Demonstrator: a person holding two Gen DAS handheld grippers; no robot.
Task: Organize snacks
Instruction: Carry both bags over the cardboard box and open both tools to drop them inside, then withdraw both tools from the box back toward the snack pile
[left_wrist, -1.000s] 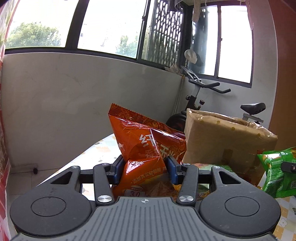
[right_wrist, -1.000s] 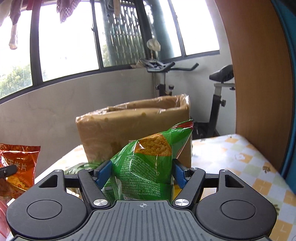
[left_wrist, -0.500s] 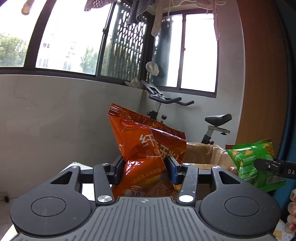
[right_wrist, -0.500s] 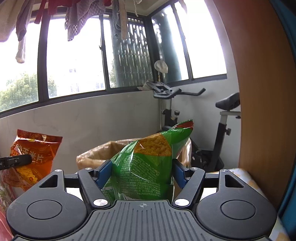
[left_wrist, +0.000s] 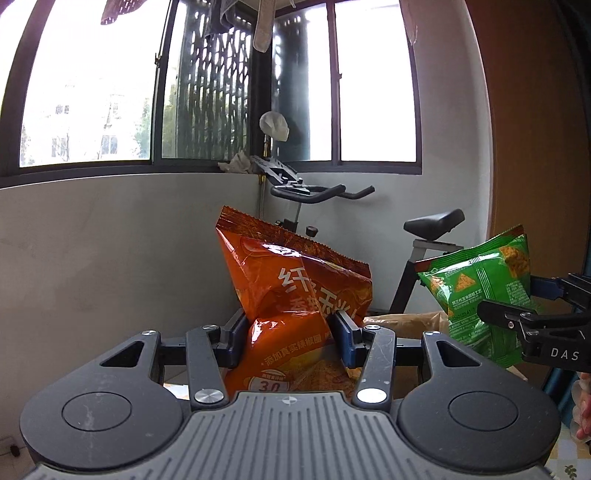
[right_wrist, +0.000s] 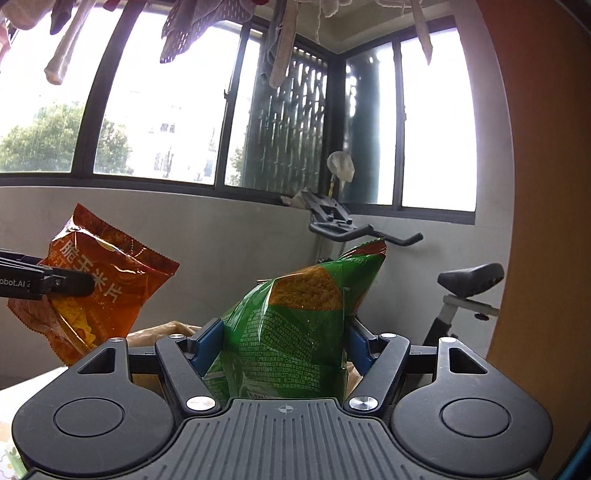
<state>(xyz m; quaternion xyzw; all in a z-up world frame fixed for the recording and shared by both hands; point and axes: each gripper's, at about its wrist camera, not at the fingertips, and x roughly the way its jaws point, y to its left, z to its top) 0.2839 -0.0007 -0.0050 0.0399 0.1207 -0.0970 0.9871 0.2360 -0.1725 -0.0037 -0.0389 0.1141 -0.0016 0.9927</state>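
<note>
My left gripper (left_wrist: 290, 334) is shut on an orange snack bag (left_wrist: 295, 295), held upright in the air with its blue pads squeezing the bag's waist. My right gripper (right_wrist: 284, 343) is shut on a green snack bag (right_wrist: 295, 325), also held aloft. In the left wrist view the green bag (left_wrist: 480, 291) and the right gripper (left_wrist: 517, 306) show at the right edge. In the right wrist view the orange bag (right_wrist: 99, 291) hangs at the left, pinched by the left gripper's finger (right_wrist: 55, 282). A brown paper-lined box (left_wrist: 406, 321) sits low behind both bags, mostly hidden.
An exercise bike (left_wrist: 424, 236) stands by the grey wall under the windows. A wooden panel (right_wrist: 546, 184) rises at the right. Laundry hangs overhead (right_wrist: 184, 26). A chequered tablecloth (left_wrist: 569, 469) peeks out at the lower right, beside a hand (left_wrist: 583, 410).
Both grippers have risen and swung with their bags still gripped. The box has dropped from large in view to a sliver behind the bags; the two bags now hang nearer each other.
</note>
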